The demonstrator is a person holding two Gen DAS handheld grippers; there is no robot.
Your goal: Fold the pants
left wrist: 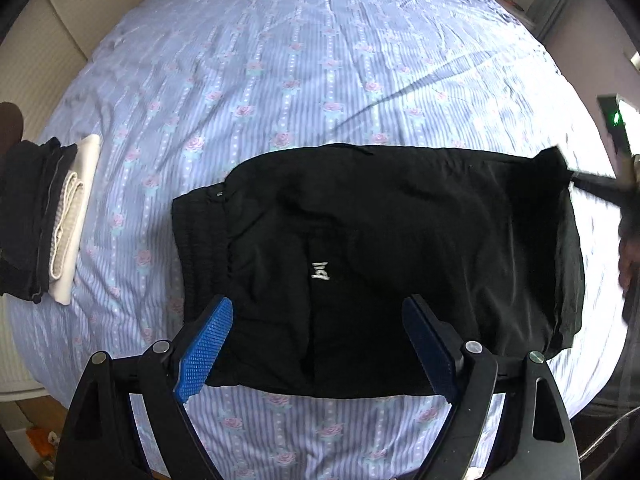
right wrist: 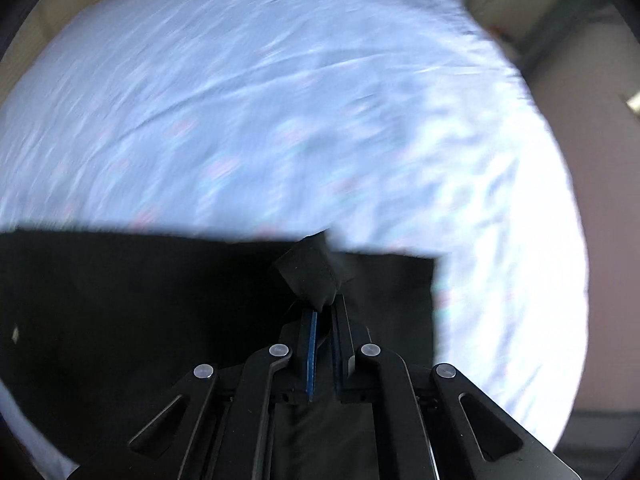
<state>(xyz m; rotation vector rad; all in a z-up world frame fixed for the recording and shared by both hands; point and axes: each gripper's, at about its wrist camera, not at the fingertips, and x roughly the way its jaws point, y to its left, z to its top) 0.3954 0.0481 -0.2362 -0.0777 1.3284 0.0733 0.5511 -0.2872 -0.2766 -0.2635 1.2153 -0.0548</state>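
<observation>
My left gripper (left wrist: 316,344) hangs with fingers spread wide over the near edge of the black pants (left wrist: 400,240). My right gripper (right wrist: 323,320) pinches a pants corner. The pants lie on the bed (left wrist: 300,60); folded clothes (left wrist: 44,220) sit far left.

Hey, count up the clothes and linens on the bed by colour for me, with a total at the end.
Black: 2, the pants being folded and the dark folded garment on the pile.
Cream or white: 2, a folded cloth and a textured one on it.
Total: 4, though the pile may hide more.
</observation>
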